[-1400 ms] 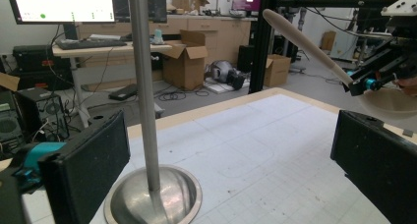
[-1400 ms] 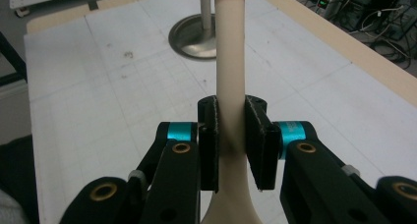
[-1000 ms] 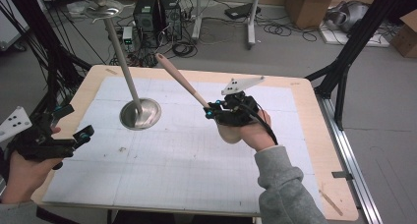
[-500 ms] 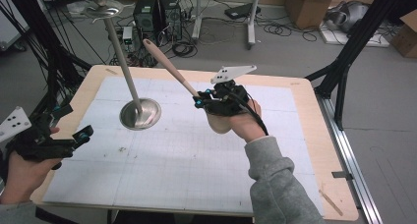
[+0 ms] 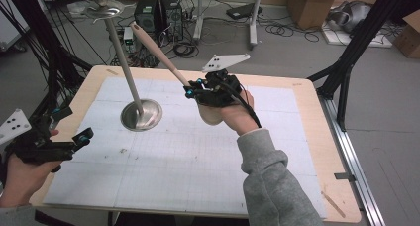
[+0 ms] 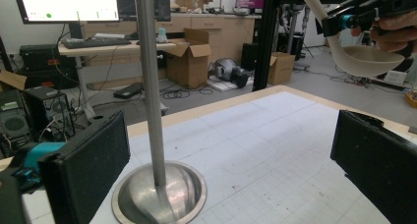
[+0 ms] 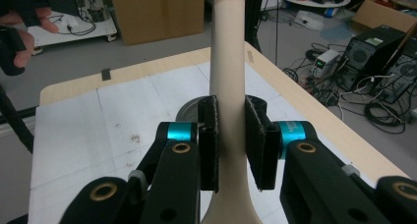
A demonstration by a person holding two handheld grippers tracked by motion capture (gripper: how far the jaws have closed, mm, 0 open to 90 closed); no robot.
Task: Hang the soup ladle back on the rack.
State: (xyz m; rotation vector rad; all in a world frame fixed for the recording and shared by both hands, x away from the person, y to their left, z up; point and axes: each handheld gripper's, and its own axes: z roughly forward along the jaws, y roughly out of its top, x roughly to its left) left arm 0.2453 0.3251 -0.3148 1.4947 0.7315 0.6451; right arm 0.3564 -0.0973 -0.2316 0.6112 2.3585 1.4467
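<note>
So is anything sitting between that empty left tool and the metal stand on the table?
Nothing visible. The left tool, jaws wide open, looks straight at the metal stand across bare table. The ladle is up in the right tool.

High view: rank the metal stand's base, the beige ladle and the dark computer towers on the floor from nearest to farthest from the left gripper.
From the left gripper, at the table's left edge:
1. Metal stand's base, on the mat just to its right.
2. Beige ladle, clamped in the right gripper, mid-table.
3. Dark computer towers, on the floor beyond the table.

A computer tower (image 5: 155, 14) and cardboard boxes (image 5: 310, 4) sit on the floor beyond the table (image 5: 317, 137)
</note>
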